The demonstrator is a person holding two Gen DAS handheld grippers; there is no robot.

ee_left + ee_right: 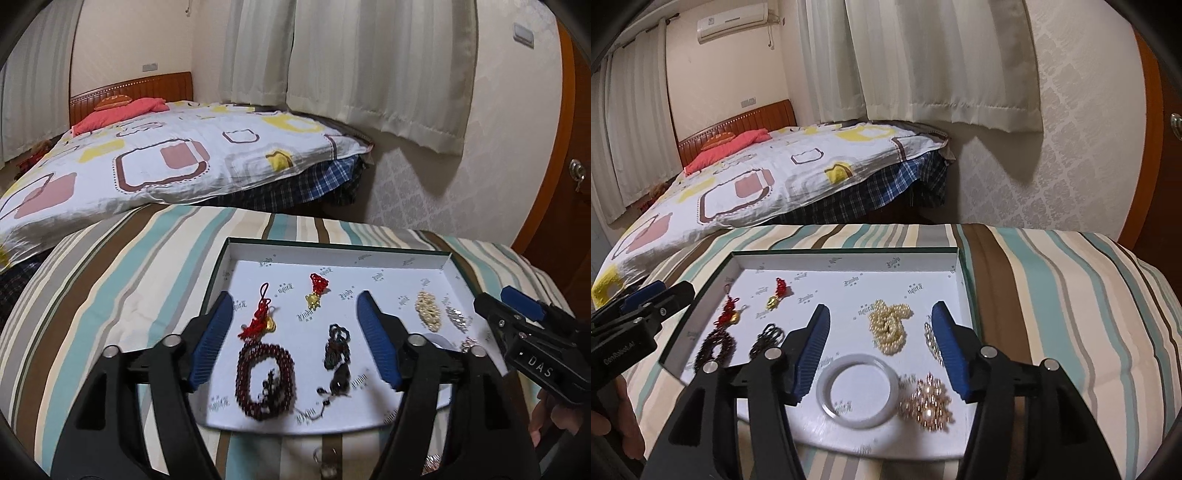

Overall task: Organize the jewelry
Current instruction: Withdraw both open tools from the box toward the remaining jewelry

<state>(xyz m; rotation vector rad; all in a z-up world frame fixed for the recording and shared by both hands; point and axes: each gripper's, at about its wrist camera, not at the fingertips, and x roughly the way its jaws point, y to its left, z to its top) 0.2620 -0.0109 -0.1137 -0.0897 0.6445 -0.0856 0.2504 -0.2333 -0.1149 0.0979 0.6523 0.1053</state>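
Note:
A shallow white tray (332, 254) lies on a striped cloth. In the left wrist view my left gripper (295, 297) hangs open above its left half, nothing between the blue pads. Under it lie a dark red bead bracelet (266, 380), two red knot charms with gold pieces (260, 317) (316, 291) and a dark bead string (338, 354). My right gripper (881, 306) is open and empty over the tray's (849, 258) right half. Below it are a pearl necklace (888, 325), a white bangle (827, 384), a gold brooch (929, 406) and a silver chain (932, 343).
The striped cloth (147, 258) covers a raised surface around the tray. Behind it stands a bed (166, 155) with a patterned cover, then curtains (351, 66) and a wall. A wooden door (569, 184) is at the right. Each gripper shows at the edge of the other's view.

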